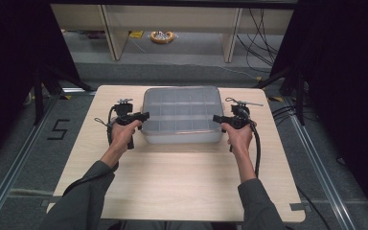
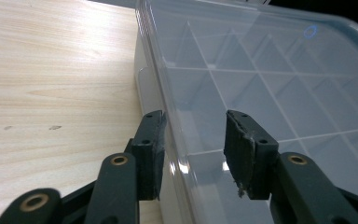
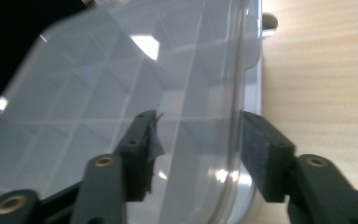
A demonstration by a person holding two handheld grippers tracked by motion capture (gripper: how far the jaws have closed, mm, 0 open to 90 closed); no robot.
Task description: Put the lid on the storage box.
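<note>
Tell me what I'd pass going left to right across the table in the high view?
Bare table → left hand holding the left tool → clear plastic compartment box → right tool in the right hand → bare table again.

Grey sleeves (image 1: 84, 201), black cables (image 1: 257, 143)
</note>
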